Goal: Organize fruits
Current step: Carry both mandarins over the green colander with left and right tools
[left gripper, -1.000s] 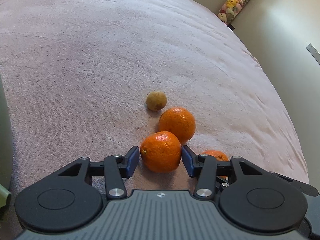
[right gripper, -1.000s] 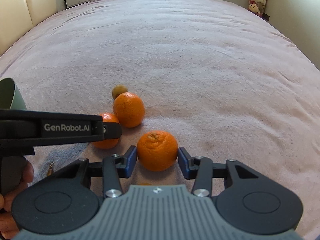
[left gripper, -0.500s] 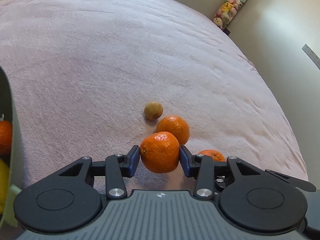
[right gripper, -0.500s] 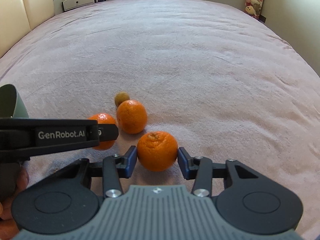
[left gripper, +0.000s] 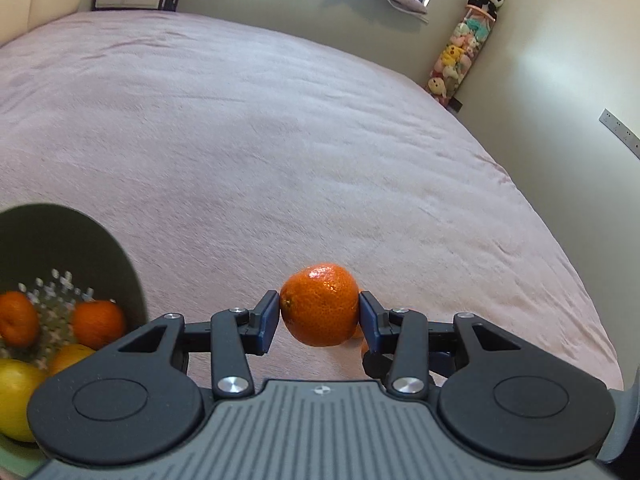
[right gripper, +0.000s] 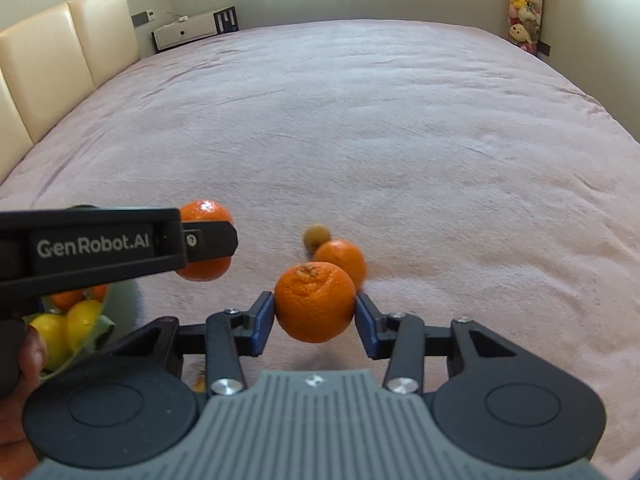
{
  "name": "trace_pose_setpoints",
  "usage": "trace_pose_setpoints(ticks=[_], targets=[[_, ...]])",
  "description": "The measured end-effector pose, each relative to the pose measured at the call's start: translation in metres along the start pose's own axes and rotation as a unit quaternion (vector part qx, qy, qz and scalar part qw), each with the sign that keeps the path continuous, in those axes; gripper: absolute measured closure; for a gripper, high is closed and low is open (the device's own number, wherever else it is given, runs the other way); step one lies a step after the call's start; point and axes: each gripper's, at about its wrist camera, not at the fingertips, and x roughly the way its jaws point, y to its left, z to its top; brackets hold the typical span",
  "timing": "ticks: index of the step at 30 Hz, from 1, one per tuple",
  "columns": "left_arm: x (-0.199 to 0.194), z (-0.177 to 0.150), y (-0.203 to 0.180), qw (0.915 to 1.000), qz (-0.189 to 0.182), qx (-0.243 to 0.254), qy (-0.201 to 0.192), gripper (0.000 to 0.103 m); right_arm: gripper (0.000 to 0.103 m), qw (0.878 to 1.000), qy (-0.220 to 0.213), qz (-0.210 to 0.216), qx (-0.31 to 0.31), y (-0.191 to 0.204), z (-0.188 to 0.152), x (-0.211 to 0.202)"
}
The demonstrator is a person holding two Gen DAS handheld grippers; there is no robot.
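Observation:
My left gripper (left gripper: 319,320) is shut on an orange (left gripper: 320,305) and holds it above the pink bed; it shows from the side in the right wrist view (right gripper: 208,240), orange (right gripper: 206,213) in its fingers. My right gripper (right gripper: 315,316) is shut on another orange (right gripper: 315,300), lifted off the bed. A third orange (right gripper: 344,256) and a small brown fruit (right gripper: 316,235) lie on the bed beyond it. A green bowl (left gripper: 80,240) at the left holds oranges (left gripper: 98,322) and a lemon (left gripper: 16,396).
The pink bed cover (right gripper: 400,140) stretches far ahead. A cream headboard (right gripper: 48,64) stands at the left. A hanging rack of plush toys (left gripper: 460,56) is by the far right wall. My hand (right gripper: 28,356) holds the left gripper.
Both grippers have risen off the bed with their oranges. The left one has swung left toward the green bowl, which now shows its fruit.

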Motion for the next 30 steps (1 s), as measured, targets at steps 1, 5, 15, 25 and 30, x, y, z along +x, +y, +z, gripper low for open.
trace_pose_setpoints(ticks=[1, 5, 15, 25, 30], targets=[[-0.006, 0.001, 0.001, 1.0, 0.002, 0.001, -0.004, 0.055, 0.062, 1.0, -0.002, 0.003, -0.003, 0.005, 0.001, -0.002], [-0.026, 0.004, 0.01, 0.9998, 0.014, -0.003, -0.013, 0.055, 0.062, 1.0, -0.012, 0.017, -0.014, 0.021, 0.003, -0.012], [-0.062, 0.005, 0.04, 0.9982, 0.049, -0.027, -0.022, 0.055, 0.062, 0.996, -0.03, 0.066, -0.047, 0.065, 0.003, -0.035], [-0.088, 0.003, 0.081, 0.9958, 0.067, -0.053, -0.034, 0.055, 0.062, 0.989, -0.036, 0.114, -0.088, 0.109, 0.001, -0.043], [-0.094, 0.002, 0.108, 0.9933, 0.078, -0.08, -0.032, 0.055, 0.062, 0.985, -0.035, 0.134, -0.105, 0.127, 0.001, -0.037]])
